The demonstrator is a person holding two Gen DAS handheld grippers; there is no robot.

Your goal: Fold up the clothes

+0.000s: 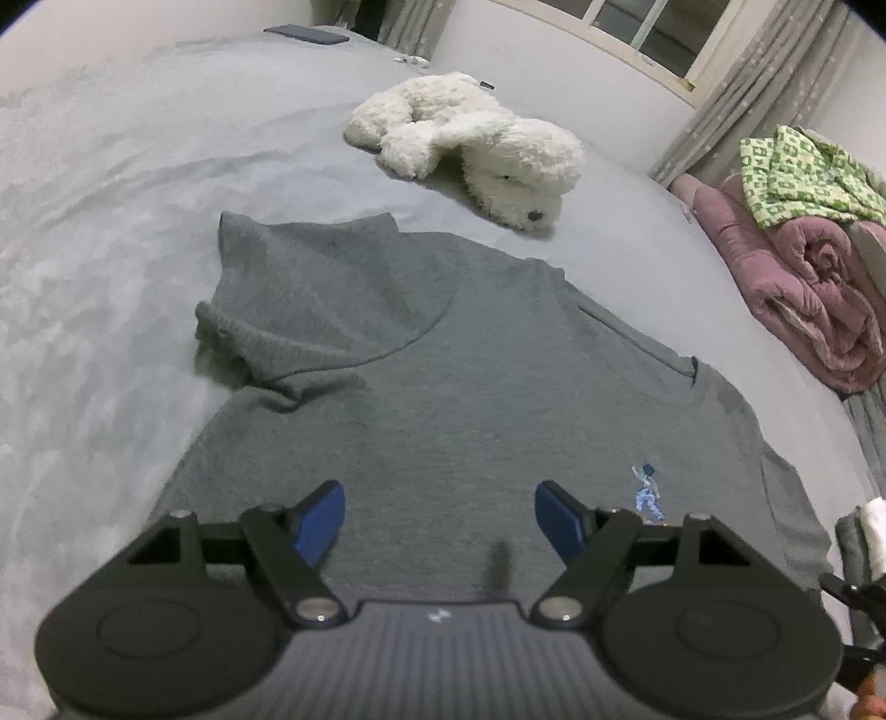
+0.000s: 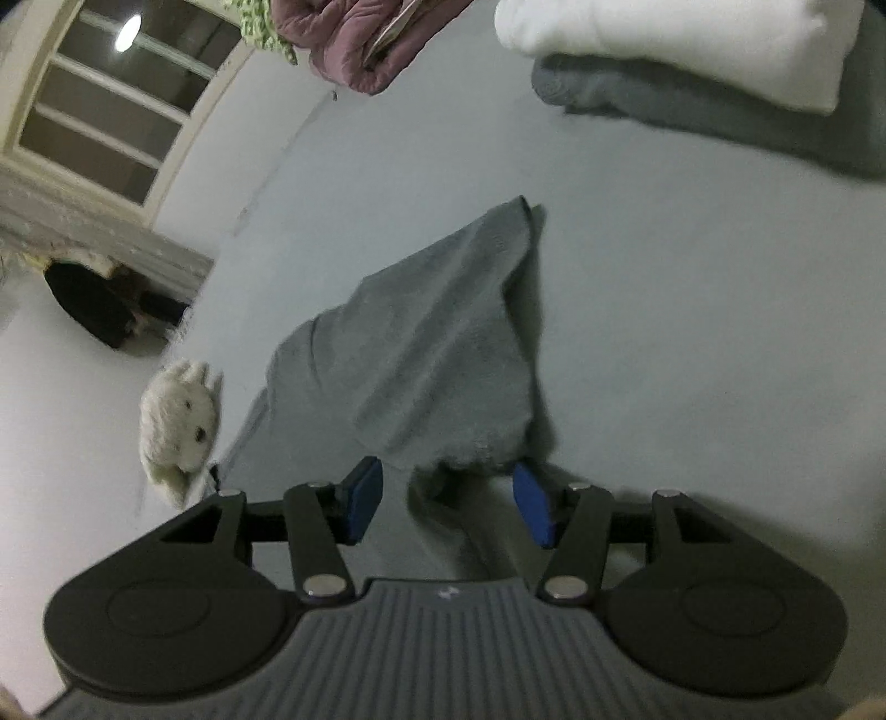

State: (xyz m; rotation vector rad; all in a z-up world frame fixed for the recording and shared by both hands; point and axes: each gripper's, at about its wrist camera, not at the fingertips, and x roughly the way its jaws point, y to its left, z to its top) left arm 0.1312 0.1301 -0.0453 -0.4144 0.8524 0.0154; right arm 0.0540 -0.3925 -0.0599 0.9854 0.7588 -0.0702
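A wide bed point(image 1: 111, 221) covered in a pale grey sheet fills both views, with a window point(image 1: 637, 27) and curtains point(image 1: 736, 94) along the wall behind it. The grey sweatshirt point(image 1: 443, 399) lies spread across the middle of the bed, one sleeve point(image 1: 310, 310) folded in over its body, a small blue print point(image 1: 649, 493) near its lower right. To the left of the garment the sheet is bare and open; to the right the room is tighter. A white plush dog point(image 1: 476, 144) lies just beyond the sweatshirt's far edge, apart from it. At the bed's right edge sit a rolled pink quilt point(image 1: 803, 288) and a green patterned cloth point(image 1: 803, 171) on top of it. A folded white and grey stack point(image 2: 692, 61) lies further along the bed in the right wrist view. The left gripper point(image 1: 440, 518) hovers over the sweatshirt's hem with jaws open and empty. The right gripper point(image 2: 448, 509) also has its jaws open, with a raised fold point(image 2: 432, 343) of the grey fabric reaching down between them, touching the right pad.
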